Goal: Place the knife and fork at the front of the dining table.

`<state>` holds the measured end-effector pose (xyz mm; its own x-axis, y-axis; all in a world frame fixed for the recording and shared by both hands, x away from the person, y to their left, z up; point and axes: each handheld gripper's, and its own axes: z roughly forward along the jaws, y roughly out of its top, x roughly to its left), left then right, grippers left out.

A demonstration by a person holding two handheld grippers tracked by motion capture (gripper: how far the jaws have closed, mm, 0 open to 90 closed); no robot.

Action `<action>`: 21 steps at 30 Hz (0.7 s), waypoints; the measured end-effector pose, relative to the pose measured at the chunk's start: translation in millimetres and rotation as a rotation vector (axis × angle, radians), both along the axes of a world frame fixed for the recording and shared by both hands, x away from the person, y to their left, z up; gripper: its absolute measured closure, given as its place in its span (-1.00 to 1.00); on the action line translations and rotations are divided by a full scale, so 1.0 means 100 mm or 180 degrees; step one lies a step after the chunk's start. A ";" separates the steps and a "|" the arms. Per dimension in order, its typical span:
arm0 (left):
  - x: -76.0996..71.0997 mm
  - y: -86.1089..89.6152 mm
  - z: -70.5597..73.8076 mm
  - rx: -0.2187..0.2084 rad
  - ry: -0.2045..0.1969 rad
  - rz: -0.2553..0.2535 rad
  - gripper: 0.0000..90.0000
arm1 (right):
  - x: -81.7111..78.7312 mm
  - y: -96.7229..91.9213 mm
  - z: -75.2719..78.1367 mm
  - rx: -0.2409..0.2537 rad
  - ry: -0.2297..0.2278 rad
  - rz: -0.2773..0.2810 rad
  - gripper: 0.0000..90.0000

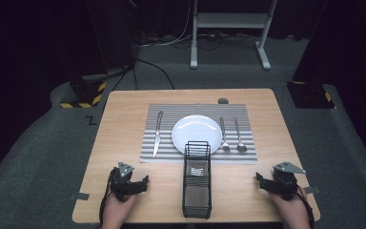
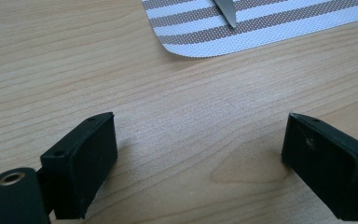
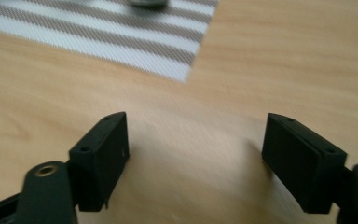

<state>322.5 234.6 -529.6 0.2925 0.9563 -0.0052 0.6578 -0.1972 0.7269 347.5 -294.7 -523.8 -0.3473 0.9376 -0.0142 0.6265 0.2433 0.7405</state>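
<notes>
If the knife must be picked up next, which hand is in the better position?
Left. The knife lies on the mat's left side, roughly ahead of the open, empty left gripper. The right gripper would probably have to reach past the wire basket.

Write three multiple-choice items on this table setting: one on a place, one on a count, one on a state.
1. Where does the knife lie?
A. left of the plate
B. on the plate
C. in the wire basket

2. How many pieces of cutlery lie right of the plate?
A. one
B. two
C. four

3. How stand the left tongs and right tongs?
A. both open, holding nothing
B. both shut on a spoon
C. left shut on the knife

Answers: 1 A, it rests on the striped mat left of the plate; 2 B, two lie side by side; 3 A, bare wood shows between the jaws.
</notes>
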 end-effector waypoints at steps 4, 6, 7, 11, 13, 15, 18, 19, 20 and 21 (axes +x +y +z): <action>0.00 0.00 0.00 0.0013 -0.0008 0.0015 -0.77 | -0.08 -0.19 0.00 0.0022 0.0015 -0.0133 -0.59; 0.00 -0.01 0.00 0.0010 -0.0007 0.0016 -0.77 | -0.08 -0.23 0.00 0.0062 0.0012 -0.0175 -0.60; 0.00 -0.01 0.00 0.0012 -0.0006 0.0017 -0.78 | -0.08 -0.23 0.00 0.0061 0.0020 -0.0154 -0.61; 0.00 -0.01 0.00 0.0018 0.0002 0.0020 -0.79 | -0.07 -0.22 0.00 -0.0003 0.0032 -0.0098 -0.67; 0.01 -0.02 0.00 -0.0011 0.0007 0.0035 -0.80 | -0.07 -0.22 0.00 -0.0001 0.0036 -0.0102 -0.67; 0.02 -0.02 0.00 -0.0001 0.0012 0.0027 -0.81 | -0.07 -0.22 0.00 -0.0005 0.0037 -0.0105 -0.67; 0.02 -0.02 0.00 0.0000 0.0019 0.0022 -0.81 | -0.07 -0.22 0.00 -0.0001 0.0035 -0.0101 -0.67; 0.02 -0.02 0.00 0.0002 0.0019 0.0024 -0.81 | -0.07 -0.22 0.00 0.0000 0.0036 -0.0103 -0.67; 0.02 -0.02 0.00 0.0001 0.0019 0.0023 -0.81 | -0.07 -0.22 0.00 0.0002 0.0037 -0.0103 -0.67; 0.02 -0.02 0.00 0.0002 0.0019 0.0024 -0.81 | -0.07 -0.22 0.00 0.0001 0.0036 -0.0103 -0.67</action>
